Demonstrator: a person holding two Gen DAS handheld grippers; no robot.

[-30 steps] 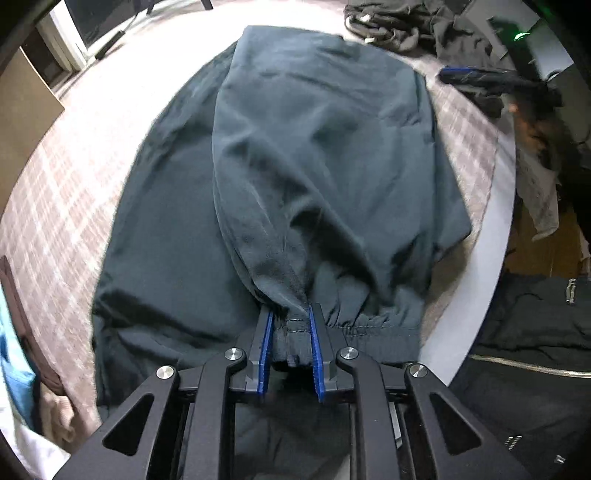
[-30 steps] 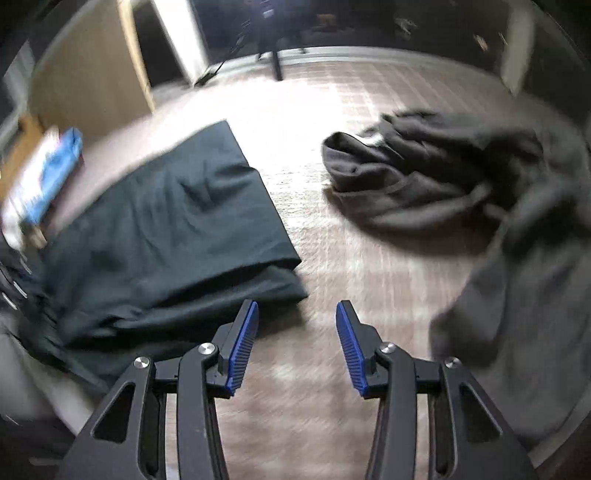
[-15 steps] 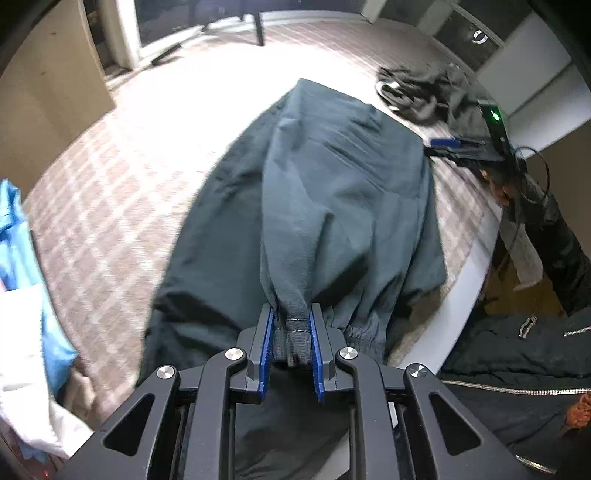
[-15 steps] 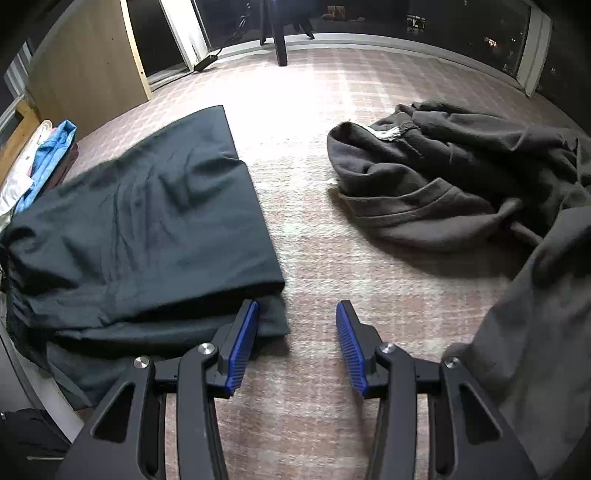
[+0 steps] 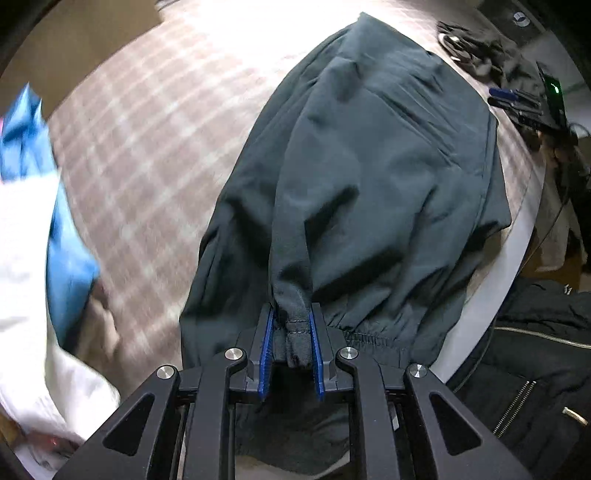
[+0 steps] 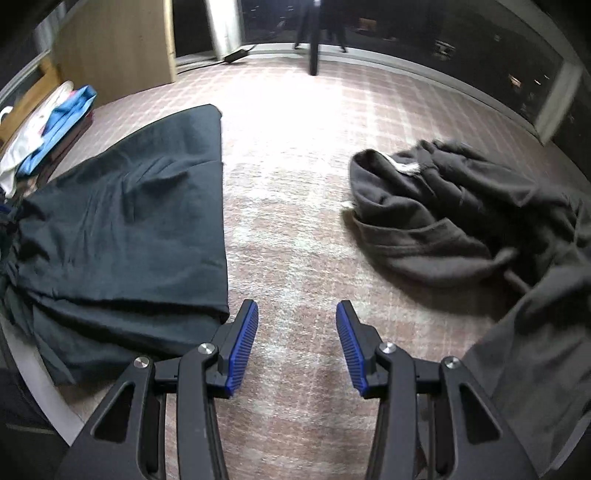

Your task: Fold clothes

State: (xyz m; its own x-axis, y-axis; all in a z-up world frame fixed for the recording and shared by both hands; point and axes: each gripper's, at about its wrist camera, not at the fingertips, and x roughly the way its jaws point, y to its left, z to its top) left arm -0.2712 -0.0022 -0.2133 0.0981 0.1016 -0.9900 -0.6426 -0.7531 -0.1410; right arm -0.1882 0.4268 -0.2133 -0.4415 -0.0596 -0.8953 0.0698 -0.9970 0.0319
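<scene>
Left wrist showed left tongs [image 5: 291, 345] pinching the dark trousers' [image 5: 369, 184] cuff; it perhaps could slip, spoiling the fold; right tongs [image 6: 297, 345] were spread beside the trousers

Pale plaid-covered surface [image 6: 295, 206], wooden cabinet [image 6: 118, 48], dark windows [image 6: 424, 33] behind

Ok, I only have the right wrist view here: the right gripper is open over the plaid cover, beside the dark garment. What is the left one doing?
Observer: The left gripper is shut on the garment, pinching its elastic hem into a bunch.
Operator: Is the cloth slack there?
Observer: No, folds run taut from the pinch out across the garment.
Operator: Anything past that edge?
Observer: A black jacket with a zip shows just beyond the surface's white rim.
</scene>
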